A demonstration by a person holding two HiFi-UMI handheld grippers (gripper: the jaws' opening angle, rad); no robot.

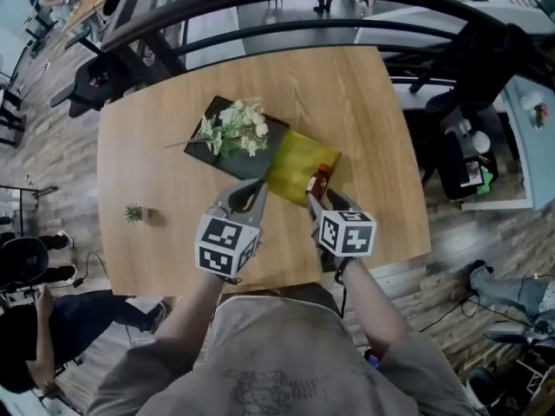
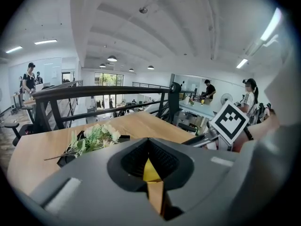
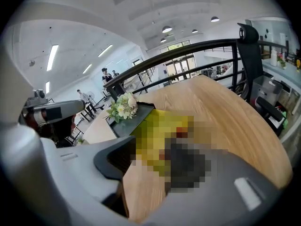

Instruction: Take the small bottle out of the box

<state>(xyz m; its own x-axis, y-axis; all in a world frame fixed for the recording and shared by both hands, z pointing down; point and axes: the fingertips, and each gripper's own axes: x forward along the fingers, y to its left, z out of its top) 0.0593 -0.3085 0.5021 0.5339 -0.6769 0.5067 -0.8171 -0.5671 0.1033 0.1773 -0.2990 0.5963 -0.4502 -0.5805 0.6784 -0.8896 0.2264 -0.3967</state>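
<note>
in the middle of the head view, a yellow box (image 1: pixel 295 165) lies on the wooden table (image 1: pixel 156 172), touching a black tray (image 1: pixel 276 128) with flowers (image 1: pixel 236 128). the left gripper (image 1: pixel 257 187) pinches the box's near corner. the small bottle (image 1: pixel 319 180) is at the box's lower right edge. the right gripper (image 1: pixel 319 198) is just below it, jaws spread.

Bouquet (image 1: pixel 236 130) just behind yellow box (image 1: pixel 297 163)
</note>
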